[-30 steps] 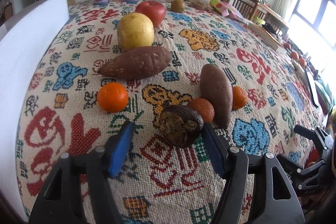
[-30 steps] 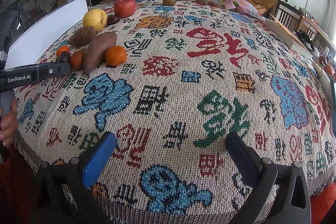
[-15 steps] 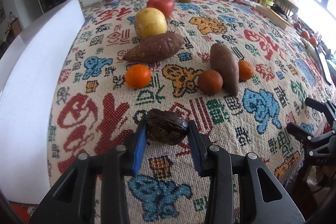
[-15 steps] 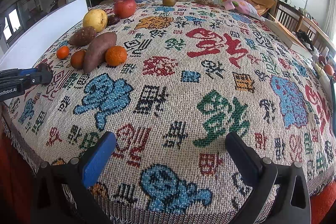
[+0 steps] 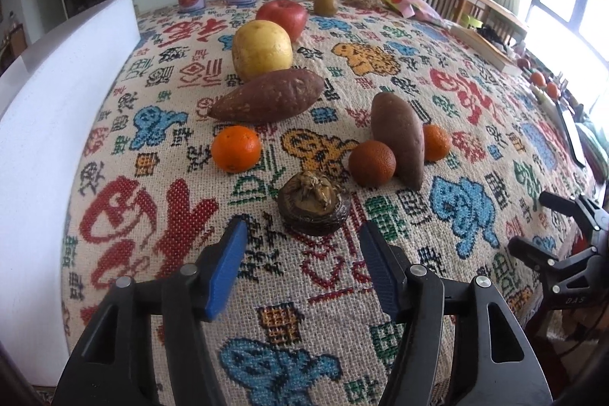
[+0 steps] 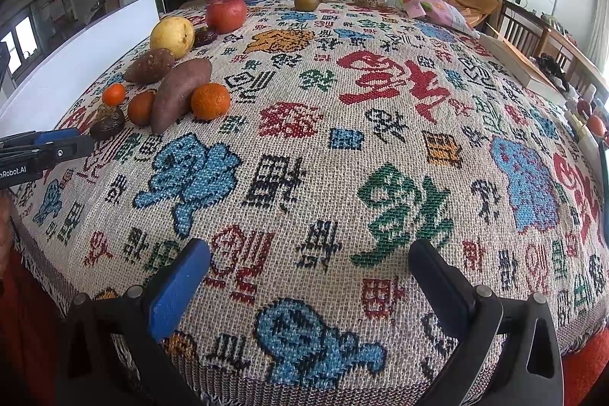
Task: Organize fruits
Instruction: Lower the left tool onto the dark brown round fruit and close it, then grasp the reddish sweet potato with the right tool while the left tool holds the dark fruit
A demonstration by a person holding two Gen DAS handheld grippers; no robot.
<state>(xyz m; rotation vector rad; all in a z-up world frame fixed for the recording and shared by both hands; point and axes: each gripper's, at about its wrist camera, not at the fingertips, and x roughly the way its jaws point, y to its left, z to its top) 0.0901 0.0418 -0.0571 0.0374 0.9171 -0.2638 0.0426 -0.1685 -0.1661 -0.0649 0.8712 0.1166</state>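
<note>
1. Fruits lie in a loose cluster on the patterned tablecloth (image 5: 475,155); the dark wrinkled fruit (image 5: 314,204) sits on the cloth just ahead of my left gripper (image 5: 300,246), stem side up.
2. Half a second ago my left pads were clamped on that dark fruit; now the jaws are opening, the fruit rests free beyond the blue pads (image 5: 228,265), and nothing is between them.
3. From the dark fruit: an orange (image 5: 236,148) lies behind to its left, a darker orange (image 5: 372,163) just behind to its right, touching a sweet potato (image 5: 399,136).
4. Farther behind it lie another sweet potato (image 5: 266,96), a yellow pear (image 5: 262,49) and a red apple (image 5: 282,18).
5. My right gripper (image 6: 308,273) hangs wide and empty over the cloth's near edge, well apart from the dark fruit, unchanged from before.
</note>
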